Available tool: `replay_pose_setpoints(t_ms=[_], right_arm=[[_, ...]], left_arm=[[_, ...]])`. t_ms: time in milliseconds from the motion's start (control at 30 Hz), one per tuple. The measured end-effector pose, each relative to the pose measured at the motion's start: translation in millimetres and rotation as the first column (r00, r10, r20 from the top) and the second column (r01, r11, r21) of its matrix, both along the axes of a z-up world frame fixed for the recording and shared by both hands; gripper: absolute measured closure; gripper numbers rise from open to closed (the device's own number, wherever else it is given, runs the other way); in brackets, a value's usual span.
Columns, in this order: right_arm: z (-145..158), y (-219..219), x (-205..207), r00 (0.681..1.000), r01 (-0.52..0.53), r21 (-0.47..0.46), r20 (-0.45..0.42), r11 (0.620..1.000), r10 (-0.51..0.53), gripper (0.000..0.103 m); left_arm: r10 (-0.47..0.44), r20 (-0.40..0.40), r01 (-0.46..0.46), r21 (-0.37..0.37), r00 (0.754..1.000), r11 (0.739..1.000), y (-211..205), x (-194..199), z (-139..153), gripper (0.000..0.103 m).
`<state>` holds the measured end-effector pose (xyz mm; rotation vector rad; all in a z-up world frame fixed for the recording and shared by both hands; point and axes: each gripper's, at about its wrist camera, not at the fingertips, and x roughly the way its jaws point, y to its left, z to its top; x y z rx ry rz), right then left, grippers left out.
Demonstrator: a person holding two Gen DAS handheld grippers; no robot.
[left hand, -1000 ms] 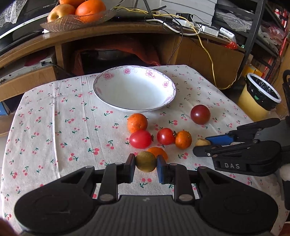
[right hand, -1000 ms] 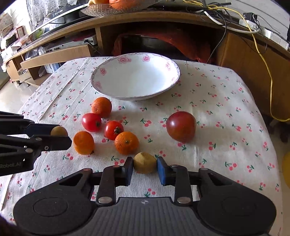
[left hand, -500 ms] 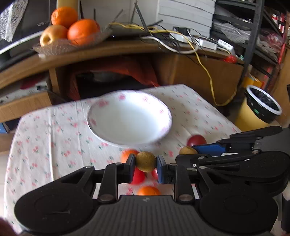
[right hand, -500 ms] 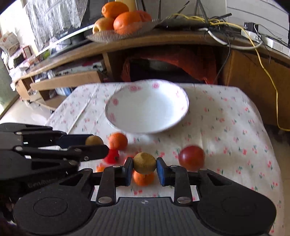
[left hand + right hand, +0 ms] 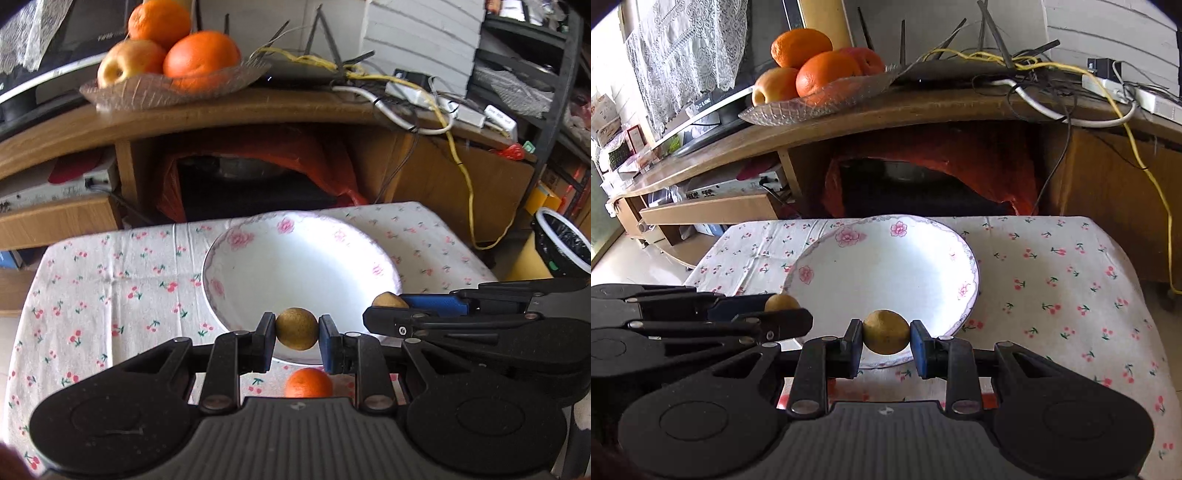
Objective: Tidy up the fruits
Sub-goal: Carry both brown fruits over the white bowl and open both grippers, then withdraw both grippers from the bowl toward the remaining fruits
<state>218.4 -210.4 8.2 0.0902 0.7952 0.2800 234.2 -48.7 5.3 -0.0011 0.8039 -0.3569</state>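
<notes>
Left tool [image 5: 296, 329] clamped on small round olive-brown fruit [image 5: 296, 328], pads pressed to both its sides, fruit off the cloth and held over near rim of white shallow bowl with pink flower border [image 5: 258, 236]. Same tool seen from right wrist view at far left [image 5: 783, 312], its fruit [image 5: 781, 302] poking above the black finger, level with bowl's left rim

Bowl sits mid worktop toward the far edge, on white tablecloth with red cherry print [image 5: 110, 280]; bowl interior bare white. In right view bowl [image 5: 849, 236] also sits toward the far edge, cloth [image 5: 1052, 280] runs to the right edge

Small orange mandarin [image 5: 308, 382] on cloth near the near edge, just below left tool's fingers, partly hidden by tool body. Red blurred shapes under right tool body in right view, can't tell what they are

Right tool [image 5: 886, 332] closed on small round yellow-brown fruit [image 5: 886, 331], blue pad on right side, dark pad on left, both touching it; fruit raised over bowl's near rim. From left view right tool [image 5: 388, 306] comes in from right edge, its fruit [image 5: 388, 300] at the fingertip beside bowl's right near rim

Behind worktop: wooden shelf with clear glass dish of oranges and an apple [image 5: 170, 88], also [image 5: 812, 103]; yellow cable [image 5: 458, 155] hanging at right; yellow bin with black liner [image 5: 554, 251] off the right edge
</notes>
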Motion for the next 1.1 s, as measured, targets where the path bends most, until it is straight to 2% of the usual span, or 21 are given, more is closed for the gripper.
replay_pose_setpoints(t_ms=[300, 700, 933, 1100], right_arm=[[-14, -1, 11, 1.000, -0.024, 0.007, -0.014, 1.000, 0.024, 0.077], [-12, -7, 12, 1.000, -0.003, 0.011, -0.003, 1.000, 0.003, 0.071], [-2, -16, -10, 1.000, 0.006, -0.002, -0.002, 1.000, -0.006, 0.071], [4, -19, -41, 1.000, -0.002, -0.009, -0.008, 1.000, 0.001, 0.067]], left_arm=[[0.005, -0.019, -0.005, 0.012, 1.000, 1.000, 1, 9, -16, 0.070], [0.005, -0.017, -0.005, 0.014, 1.000, 1.000, 3, 9, -11, 0.063], [-0.017, -0.011, 0.017, -0.007, 1.000, 1.000, 12, -13, 2, 0.063], [-0.075, -0.038, 0.075, -0.015, 0.996, 0.997, 13, -39, 7, 0.063]])
